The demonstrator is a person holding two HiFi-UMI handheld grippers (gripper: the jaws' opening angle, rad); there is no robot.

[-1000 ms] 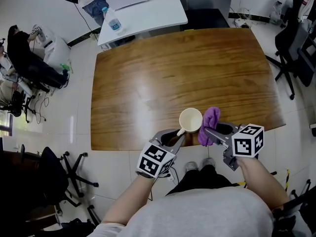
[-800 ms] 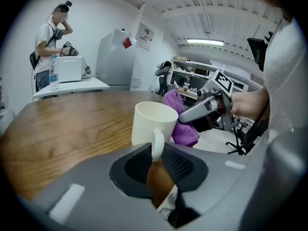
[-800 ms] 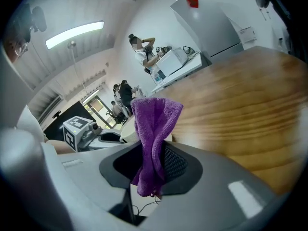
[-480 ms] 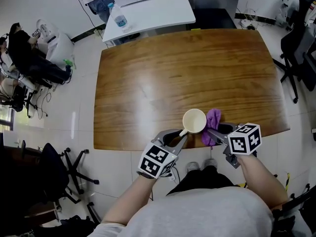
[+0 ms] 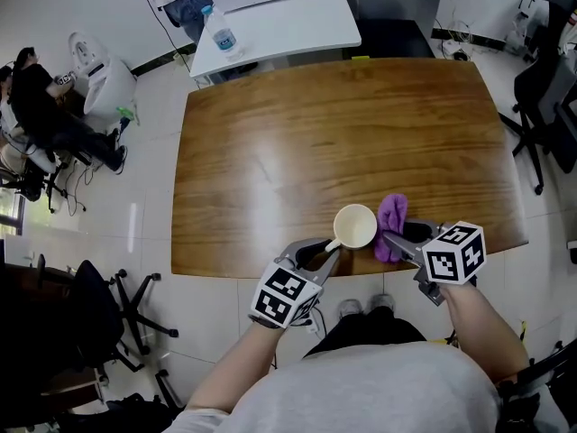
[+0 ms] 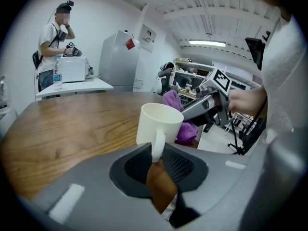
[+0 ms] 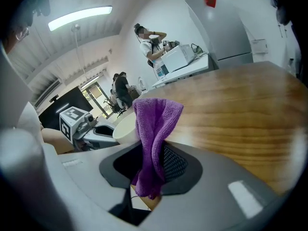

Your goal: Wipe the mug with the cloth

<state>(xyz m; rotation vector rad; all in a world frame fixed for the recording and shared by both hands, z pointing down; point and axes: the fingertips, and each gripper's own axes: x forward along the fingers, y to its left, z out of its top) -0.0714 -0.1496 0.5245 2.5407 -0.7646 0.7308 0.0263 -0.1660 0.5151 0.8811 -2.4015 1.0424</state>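
Now our left fingers [image 6: 179, 166] clench the mug [image 5: 354, 226] by its handle, just left of the cloth [image 5: 391, 227] our right fingers [image 7: 174, 165] pinch.

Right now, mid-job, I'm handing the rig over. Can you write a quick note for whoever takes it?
The left gripper is shut on the handle of the mug, which is upright at the near edge of the table.
The right gripper is shut on the purple cloth, which is at the mug's right side and seems to touch it.
Done: mug and cloth gripped and brought together.
Left: the wiping; how much is already wiped cannot be told.
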